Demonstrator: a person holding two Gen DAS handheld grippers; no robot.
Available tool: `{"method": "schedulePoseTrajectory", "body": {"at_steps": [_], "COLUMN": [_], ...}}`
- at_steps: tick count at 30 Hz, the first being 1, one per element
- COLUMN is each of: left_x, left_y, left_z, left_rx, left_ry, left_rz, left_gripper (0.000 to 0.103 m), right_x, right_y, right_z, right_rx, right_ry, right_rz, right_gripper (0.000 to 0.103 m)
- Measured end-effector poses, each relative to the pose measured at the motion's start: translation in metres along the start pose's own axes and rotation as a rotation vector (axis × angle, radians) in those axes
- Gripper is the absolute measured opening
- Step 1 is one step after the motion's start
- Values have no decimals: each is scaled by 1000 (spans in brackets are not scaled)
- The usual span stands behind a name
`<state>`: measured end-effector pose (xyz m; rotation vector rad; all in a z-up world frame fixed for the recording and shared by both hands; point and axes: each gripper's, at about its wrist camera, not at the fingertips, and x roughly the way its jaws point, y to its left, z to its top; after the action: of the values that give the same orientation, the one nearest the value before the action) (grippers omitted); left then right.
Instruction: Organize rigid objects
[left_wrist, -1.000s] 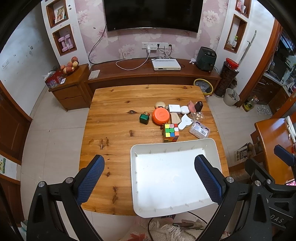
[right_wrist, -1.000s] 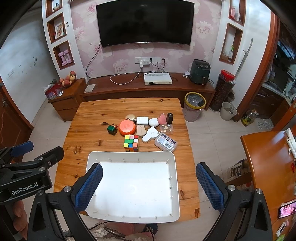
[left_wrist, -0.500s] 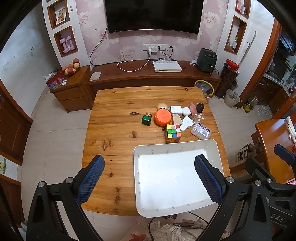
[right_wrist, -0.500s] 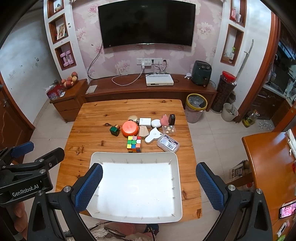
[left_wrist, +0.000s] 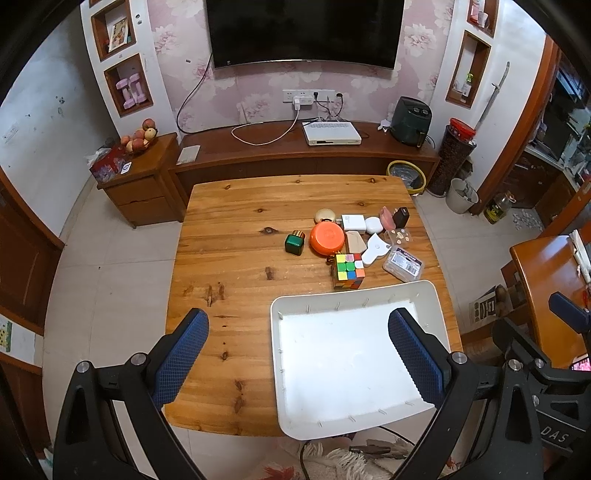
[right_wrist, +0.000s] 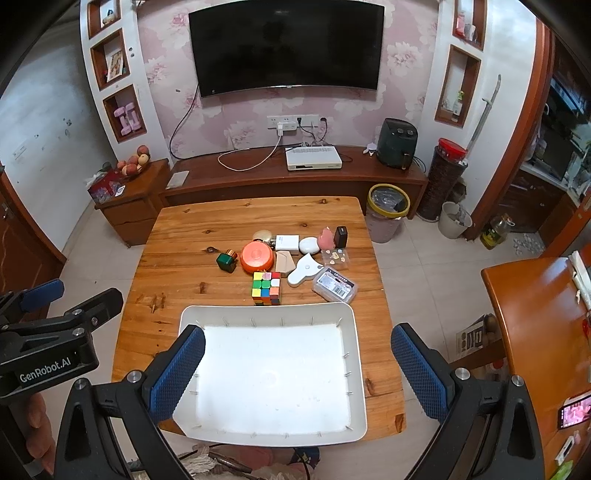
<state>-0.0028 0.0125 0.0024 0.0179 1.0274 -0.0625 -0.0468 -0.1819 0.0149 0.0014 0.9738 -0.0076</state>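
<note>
- The left gripper (left_wrist: 297, 354) hung high above the near edge of the wooden table (left_wrist: 236, 266), its blue fingers spread wide with nothing between them.
- The right gripper (right_wrist: 297, 369) hung beside it, likewise released and holding nothing, over the white tray (right_wrist: 358, 369).
- The tray sat bare at the table's near right corner, overhanging the near edge.
- Just beyond the tray's far rim stood a colour cube (right_wrist: 266, 288), with a clear plastic box (right_wrist: 334, 285) beside it towards the right edge.
- Further back, towards the table's middle right, clustered an orange round lid (right_wrist: 257, 256), a small green bottle (right_wrist: 226, 260), a white square box (right_wrist: 287, 242) and a black block (right_wrist: 341, 236).
- A hand (right_wrist: 37, 424) gripped the left tool's handle.
</note>
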Motion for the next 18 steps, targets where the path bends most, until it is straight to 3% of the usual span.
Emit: {"method": "schedulePoseTrajectory", "body": {"at_steps": [9,18], "left_x": [11,40], "left_y": [9,27], "left_z": [16,49], "left_rx": [30,70], "left_ry": [-3,-4], "left_rz": [-19,-67], "left_gripper": [98,98], "right_x": [6,36], "right_y": [11,0], "right_z": [7,19], "right_rx": [0,133], "right_ry": [2,68], "right_rz": [-12,-39], "right_gripper": [101,101]}}
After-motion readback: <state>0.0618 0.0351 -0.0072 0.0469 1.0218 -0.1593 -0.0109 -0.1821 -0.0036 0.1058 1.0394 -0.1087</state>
